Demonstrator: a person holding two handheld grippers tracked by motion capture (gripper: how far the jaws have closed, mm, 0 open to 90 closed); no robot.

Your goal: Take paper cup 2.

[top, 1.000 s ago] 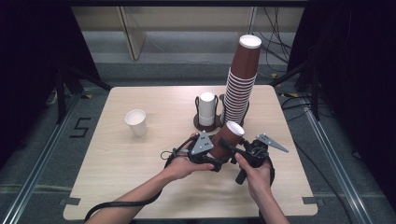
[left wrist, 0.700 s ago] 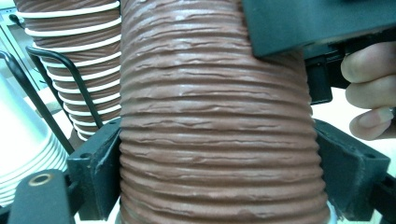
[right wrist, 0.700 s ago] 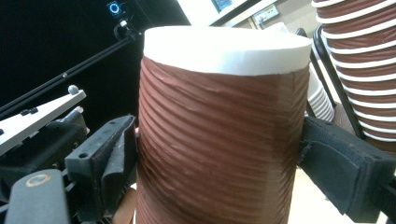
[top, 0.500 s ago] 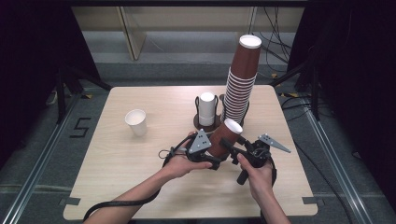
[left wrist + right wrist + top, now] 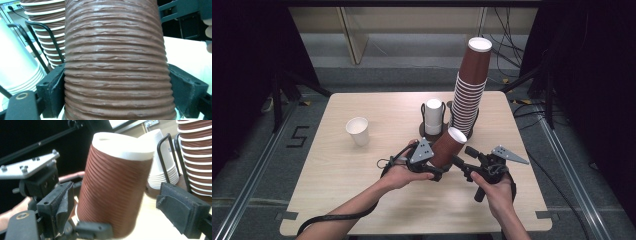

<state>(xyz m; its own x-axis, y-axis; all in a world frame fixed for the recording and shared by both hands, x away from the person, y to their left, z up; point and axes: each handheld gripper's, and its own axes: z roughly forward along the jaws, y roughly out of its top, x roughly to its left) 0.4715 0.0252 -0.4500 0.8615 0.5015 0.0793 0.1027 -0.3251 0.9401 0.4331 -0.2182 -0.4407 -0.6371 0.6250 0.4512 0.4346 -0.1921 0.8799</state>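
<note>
Left gripper (image 5: pixel 438 170) clamped on tilted brown cup (image 5: pixel 447 148); right gripper (image 5: pixel 464 159) wide open beside it.

Ribbed brown paper cup (image 5: pixel 447 147) — white-rimmed, tilted, off the table, near the tall stack (image 5: pixel 469 90)

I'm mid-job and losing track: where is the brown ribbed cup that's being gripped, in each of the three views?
High view: the brown cup sits low centre, tilted, in the left gripper, white rim up-right.
Left gripper view: the cup fills the middle, pinched between both jaw pads.
Right gripper view: the cup stands centre, between the open jaws of the right gripper, which do not touch it.
Shared landmark: the tall brown cup stack.
</note>
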